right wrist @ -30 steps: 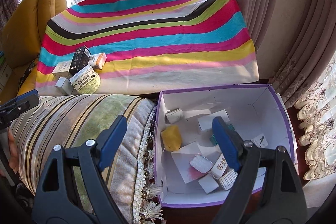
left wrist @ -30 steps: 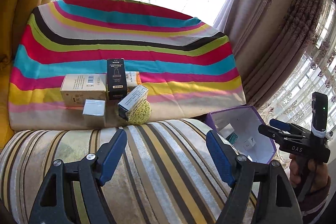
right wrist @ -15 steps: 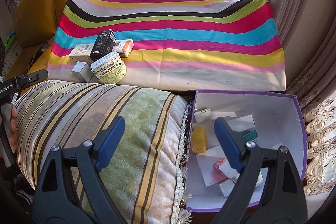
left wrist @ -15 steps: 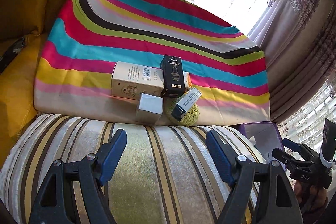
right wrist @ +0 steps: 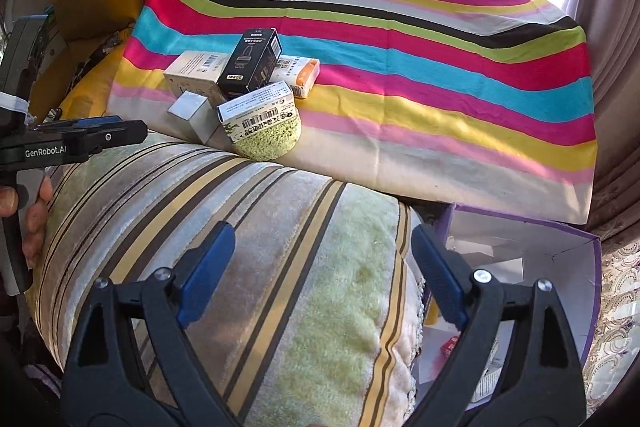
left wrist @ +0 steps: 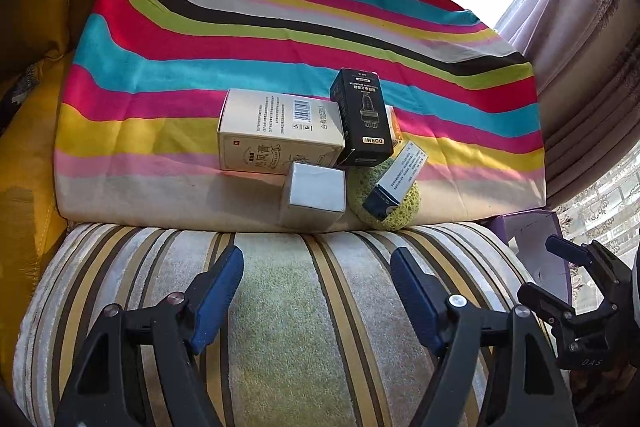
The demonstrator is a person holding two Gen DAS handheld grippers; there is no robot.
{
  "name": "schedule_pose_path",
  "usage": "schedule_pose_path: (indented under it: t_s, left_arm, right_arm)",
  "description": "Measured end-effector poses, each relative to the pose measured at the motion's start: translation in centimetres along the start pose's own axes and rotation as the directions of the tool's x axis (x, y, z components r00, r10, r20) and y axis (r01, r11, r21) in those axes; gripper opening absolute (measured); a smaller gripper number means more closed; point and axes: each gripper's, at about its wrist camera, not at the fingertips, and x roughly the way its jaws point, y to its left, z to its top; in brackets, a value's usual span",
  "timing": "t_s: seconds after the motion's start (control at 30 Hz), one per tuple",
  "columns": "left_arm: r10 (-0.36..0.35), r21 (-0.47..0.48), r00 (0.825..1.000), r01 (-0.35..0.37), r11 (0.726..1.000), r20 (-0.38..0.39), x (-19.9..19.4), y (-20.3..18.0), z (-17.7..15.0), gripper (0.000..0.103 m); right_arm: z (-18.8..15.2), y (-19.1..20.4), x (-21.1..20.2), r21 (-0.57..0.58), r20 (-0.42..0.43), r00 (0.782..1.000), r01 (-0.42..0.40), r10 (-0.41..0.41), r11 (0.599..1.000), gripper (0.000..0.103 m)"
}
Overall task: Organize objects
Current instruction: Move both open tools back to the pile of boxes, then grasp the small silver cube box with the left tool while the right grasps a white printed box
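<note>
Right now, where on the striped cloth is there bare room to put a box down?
The striped cloth lies bare right of the orange-ended box, out to the curtain, and behind the black box. The near left corner is crowded: beige box, silver box and green sponge touch or overlap.

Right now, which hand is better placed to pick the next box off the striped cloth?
Left. Its tongs are open, empty and point straight at the pile, the silver box nearest. The right tongs, also open and empty, sit off toward the purple box, the pile up to their left.
</note>
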Motion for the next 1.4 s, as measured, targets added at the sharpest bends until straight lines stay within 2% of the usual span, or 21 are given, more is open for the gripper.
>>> schedule_pose_path:
  t_s: [0.4,0.6,0.73,1.0,1.13,1.4]
  left_arm:
    - [0.009,0.031,0.995,-0.006,0.999,-0.095,4.0,-0.8,2.5,0.066]
    - [0.002,0.022,0.991,0.001,1.000,-0.133,5.6,-0.4,3.1,0.057]
    - [-0.007,0.021,0.989,0.010,1.000,-0.146,6.4,-0.1,3.5,0.047]
    - [-0.052,-0.030,0.993,0.049,0.998,-0.109,6.1,1.0,3.4,0.047]
    - [-0.067,-0.061,0.993,0.061,0.996,-0.095,6.1,1.5,3.3,0.047]
    - [-0.072,-0.063,0.994,0.066,0.996,-0.088,6.2,1.6,3.2,0.047]
  right_arm:
    - [2.7,1.8,3.4,-0.077,-0.053,0.998,-0.031,0.027,0.997,0.091]
    - [4.0,2.9,5.2,-0.125,-0.071,0.996,-0.053,0.045,0.991,0.092]
    - [4.9,3.4,6.5,-0.141,-0.084,0.995,-0.068,0.057,0.988,0.092]
    - [6.8,3.9,9.0,-0.161,-0.103,0.988,-0.130,0.114,0.978,0.092]
    - [7.7,4.2,10.3,-0.182,-0.111,0.988,-0.122,0.103,0.976,0.092]
    - [8.8,5.0,11.9,-0.234,-0.128,0.988,-0.115,0.087,0.965,0.092]
